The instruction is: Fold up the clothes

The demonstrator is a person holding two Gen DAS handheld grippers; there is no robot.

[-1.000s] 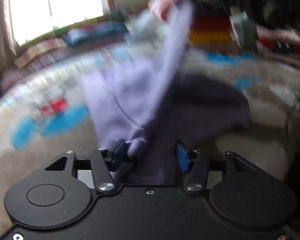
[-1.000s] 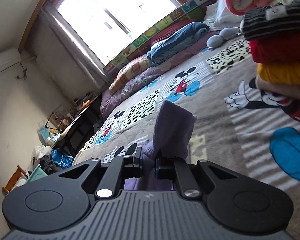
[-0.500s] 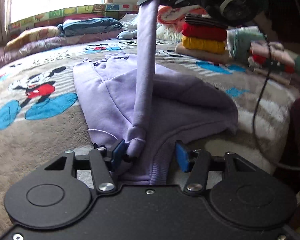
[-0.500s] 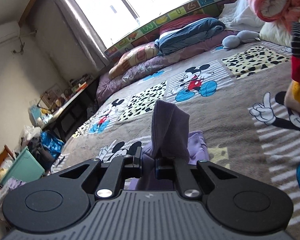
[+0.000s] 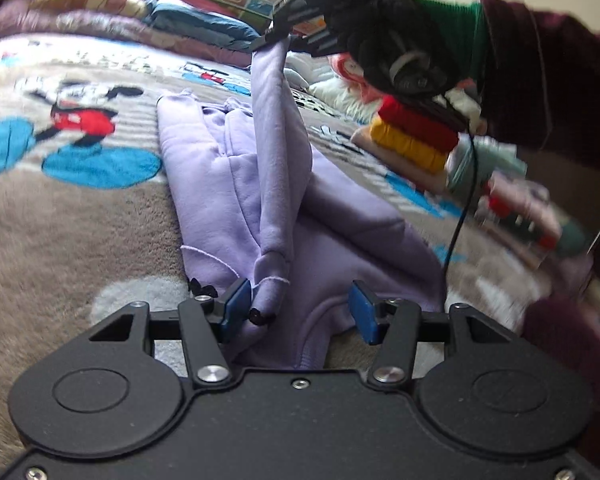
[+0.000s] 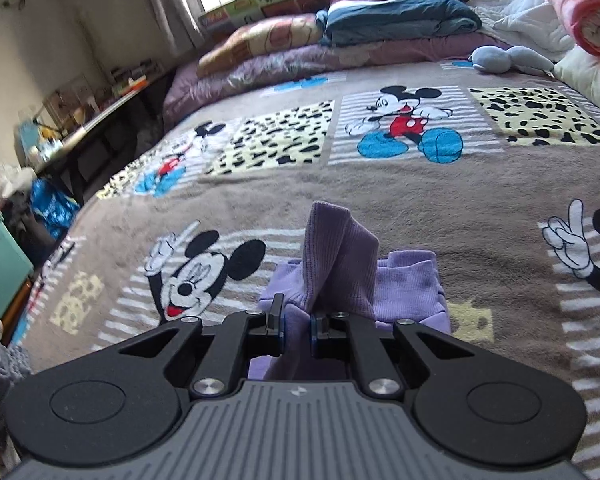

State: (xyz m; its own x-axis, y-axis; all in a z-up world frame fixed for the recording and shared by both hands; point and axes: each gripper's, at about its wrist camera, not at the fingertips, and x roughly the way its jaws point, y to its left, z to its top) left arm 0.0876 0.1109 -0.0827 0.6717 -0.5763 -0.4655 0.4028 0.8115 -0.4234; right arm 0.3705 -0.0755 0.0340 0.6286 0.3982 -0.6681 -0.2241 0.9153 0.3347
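Note:
A lilac sweatshirt (image 5: 340,236) lies half folded on the cartoon-print bed blanket (image 5: 60,220). One sleeve (image 5: 276,152) rises steeply from it to my right gripper (image 5: 272,42), seen high in the left wrist view in a gloved hand. In the right wrist view that gripper (image 6: 297,326) is shut on the ribbed lilac cuff (image 6: 336,252), above more lilac cloth (image 6: 412,292). My left gripper (image 5: 298,306) stands open low over the sweatshirt's near edge. The sleeve's base bunches against its left blue pad (image 5: 234,306); the right pad is clear of cloth.
A stack of folded clothes (image 5: 416,140), red over yellow, sits on the bed to the right. Pillows and a folded blue quilt (image 6: 396,20) line the headboard, with a grey plush toy (image 6: 508,60). A cluttered desk (image 6: 80,120) and a teal bin (image 6: 0,256) stand beyond the bed's left edge.
My right gripper has kept the cuff pinched and tipped lower over the blanket. The left gripper stayed open at the sweatshirt's near edge while its view swung, and the raised sleeve now leans more to the right.

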